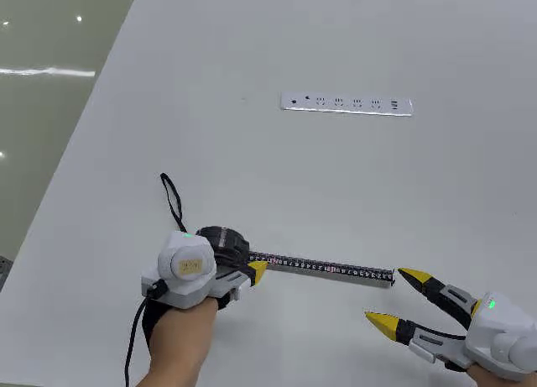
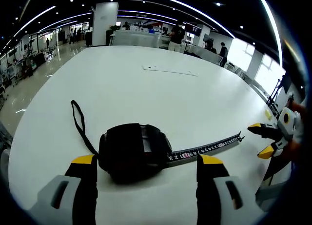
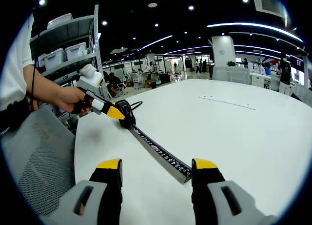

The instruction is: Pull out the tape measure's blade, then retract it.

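— White workbench top [image 1: 352,185] in a big, brightly lit hall. Where is the tape measure?

— Its black case [image 1: 223,243] lies on the near left of the table. The blade [image 1: 327,269] is drawn out flat along the surface to the right. A black wrist loop [image 1: 172,200] trails from the case toward the far side.

— And the left gripper [image 2: 147,160]?

— Its yellow-tipped jaws are spread, one on each side of the case. The left gripper view shows a gap on both sides, so nothing is clamped.

— The right gripper [image 1: 399,299]?

— It is at the near right with its jaws parted. In the right gripper view the blade's end lies between the two jaws but is not pinched.

— Anything farther out?

— A white power strip [image 1: 346,104] lies on the far part of the table, well apart from the tape. The right gripper view also shows a shelf rack [image 3: 68,54] with bins and a grey mesh chair [image 3: 39,156] on its left.
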Tool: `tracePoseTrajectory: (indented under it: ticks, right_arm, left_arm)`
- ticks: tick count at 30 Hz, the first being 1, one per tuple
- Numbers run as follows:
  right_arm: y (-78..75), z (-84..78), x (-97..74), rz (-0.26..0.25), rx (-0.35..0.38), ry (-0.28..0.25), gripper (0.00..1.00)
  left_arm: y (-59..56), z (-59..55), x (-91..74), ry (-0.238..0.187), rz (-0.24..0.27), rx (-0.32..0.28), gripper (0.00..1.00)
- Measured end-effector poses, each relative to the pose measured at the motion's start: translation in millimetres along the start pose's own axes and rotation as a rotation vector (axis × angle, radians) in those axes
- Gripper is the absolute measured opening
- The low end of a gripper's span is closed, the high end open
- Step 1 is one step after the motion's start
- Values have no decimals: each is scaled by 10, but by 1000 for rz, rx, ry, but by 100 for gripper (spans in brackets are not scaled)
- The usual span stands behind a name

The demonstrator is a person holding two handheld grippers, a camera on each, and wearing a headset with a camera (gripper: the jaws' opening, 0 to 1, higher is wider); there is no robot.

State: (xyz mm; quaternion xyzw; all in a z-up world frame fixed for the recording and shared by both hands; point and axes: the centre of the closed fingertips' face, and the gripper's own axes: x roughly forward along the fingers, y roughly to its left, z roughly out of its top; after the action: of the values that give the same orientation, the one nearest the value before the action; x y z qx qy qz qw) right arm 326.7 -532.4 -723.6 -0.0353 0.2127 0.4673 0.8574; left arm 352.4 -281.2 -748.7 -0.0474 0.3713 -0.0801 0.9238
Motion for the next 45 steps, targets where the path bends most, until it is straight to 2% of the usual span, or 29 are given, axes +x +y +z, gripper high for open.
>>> tracePoseTrajectory:
  ticks: [7, 23, 35, 42, 45]
  right_arm:
    - [-37, -9, 15, 2, 0, 2, 57]
    - [-98, -10, 31, -7, 6, -7, 56]
    - [-148, -33, 16, -12, 9, -6, 55]
    - [-178, -28, 34, -9, 6, -8, 55]
    - [-181, -21, 36, -7, 6, -9, 55]
  left_arm:
    - [-2, 0, 37, 3, 3, -25, 80]
    - [19, 7, 69, 10, 21, -35, 80]
    - [74, 26, 90, -4, 72, -85, 75]
    - [87, 24, 119, 3, 95, -98, 75]
    - [84, 40, 122, -2, 100, -122, 77]
